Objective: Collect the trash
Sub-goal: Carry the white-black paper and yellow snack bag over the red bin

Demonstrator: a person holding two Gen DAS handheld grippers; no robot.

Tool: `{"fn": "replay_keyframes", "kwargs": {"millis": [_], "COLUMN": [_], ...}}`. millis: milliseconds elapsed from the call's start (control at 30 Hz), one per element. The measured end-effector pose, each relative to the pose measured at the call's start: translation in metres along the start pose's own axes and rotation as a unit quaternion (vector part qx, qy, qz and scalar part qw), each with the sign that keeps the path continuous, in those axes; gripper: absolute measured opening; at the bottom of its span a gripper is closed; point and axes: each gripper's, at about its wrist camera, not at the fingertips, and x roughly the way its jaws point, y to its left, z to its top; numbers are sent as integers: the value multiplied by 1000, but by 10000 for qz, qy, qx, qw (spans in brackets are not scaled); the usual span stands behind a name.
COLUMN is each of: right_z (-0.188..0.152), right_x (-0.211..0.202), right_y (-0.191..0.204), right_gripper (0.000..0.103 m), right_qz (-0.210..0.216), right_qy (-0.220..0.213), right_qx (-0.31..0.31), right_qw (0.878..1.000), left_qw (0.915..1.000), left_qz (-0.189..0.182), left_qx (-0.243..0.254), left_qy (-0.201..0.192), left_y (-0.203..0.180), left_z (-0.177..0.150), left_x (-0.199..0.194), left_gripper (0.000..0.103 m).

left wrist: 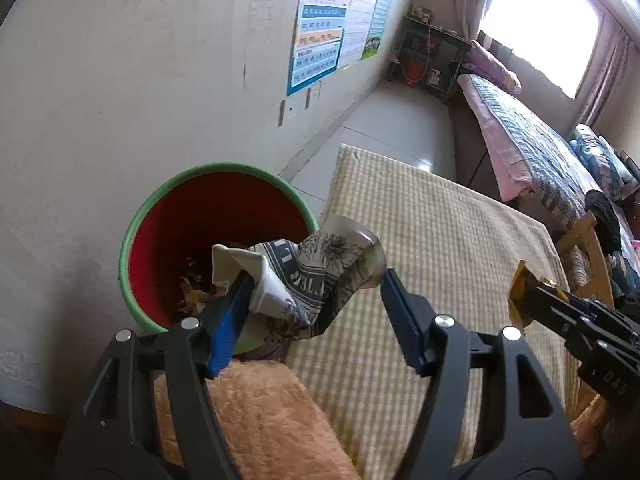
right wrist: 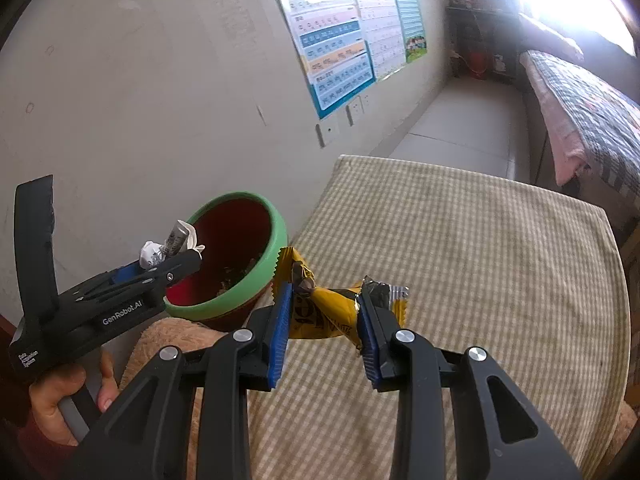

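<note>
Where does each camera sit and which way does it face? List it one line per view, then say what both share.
Left wrist: sits on the left claw, looking down along its fingers at the crumpled paper cup over the red bin; the right claw shows at right.
Right wrist: sits on the right claw, looking down at its yellow wrapper above the checked table; the left claw and hand show at left.
Shared: bin, table, wall posters, bed.
</note>
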Motion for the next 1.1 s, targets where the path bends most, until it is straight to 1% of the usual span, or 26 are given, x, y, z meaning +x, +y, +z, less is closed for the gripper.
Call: {"fn": "replay_keyframes", "kwargs": {"millis": [200,700,867,1100], "right_z": [3,7,16,34], "right_x": [12,31,40,54], "right_y": [13,36,44,66], "right_gripper": [31,31,31,31], "right_qz": [143,267,363,437], "right_qy": [103,284,288,226], "right_qx": [-78,-242,-312,-560], "right_qw": [9998,9989,9984,9972], "left_qw": [9999,9990,9984,9978], "left_qz": [73,251,324,429], "left_qx": [-126,-383,-455,-514], "left_qy": [-37,2,-12,-3], "left_y": [13,46,57,72], "left_z": [0,-2,-2,2], "left_x": [-1,4,3,7], "left_gripper": [63,63,63,63]}}
